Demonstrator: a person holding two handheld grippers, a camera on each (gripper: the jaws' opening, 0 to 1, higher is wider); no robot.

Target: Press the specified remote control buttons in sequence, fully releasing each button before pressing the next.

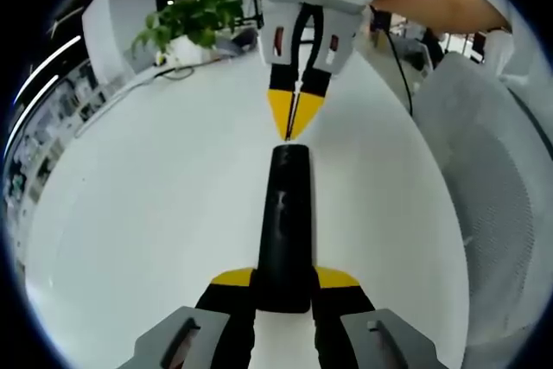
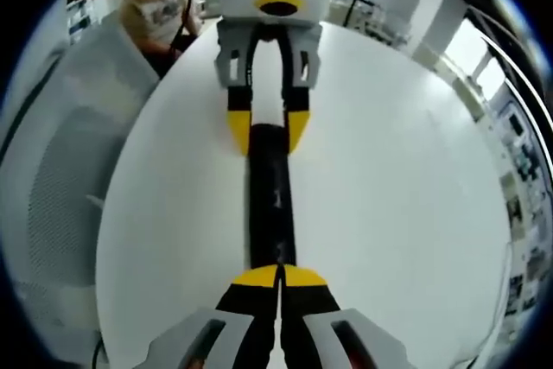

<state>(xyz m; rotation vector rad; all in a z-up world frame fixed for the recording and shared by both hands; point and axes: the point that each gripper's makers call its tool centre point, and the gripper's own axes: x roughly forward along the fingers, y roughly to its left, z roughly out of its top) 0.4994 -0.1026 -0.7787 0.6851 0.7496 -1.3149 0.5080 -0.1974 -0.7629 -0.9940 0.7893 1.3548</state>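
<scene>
Remote (image 1: 283, 231) sits clamped in left hand-held gripper (image 1: 283, 287); right hand-held gripper (image 2: 278, 278) — jaws together — tips its far end.

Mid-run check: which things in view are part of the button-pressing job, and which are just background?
Job:
- slim black remote control
- left gripper, clamping the remote's end
- right gripper, closed tips at the remote's other end

Background:
- round white table
- green leafy potted plant
- grey mesh chair

The remote control's (image 1: 285, 231) buttons are too blurred to tell apart in either view. Its near end hides between the left gripper's (image 1: 285, 287) jaws. In the right gripper view, the right gripper's (image 2: 278, 276) closed tips cover the other end.
</scene>
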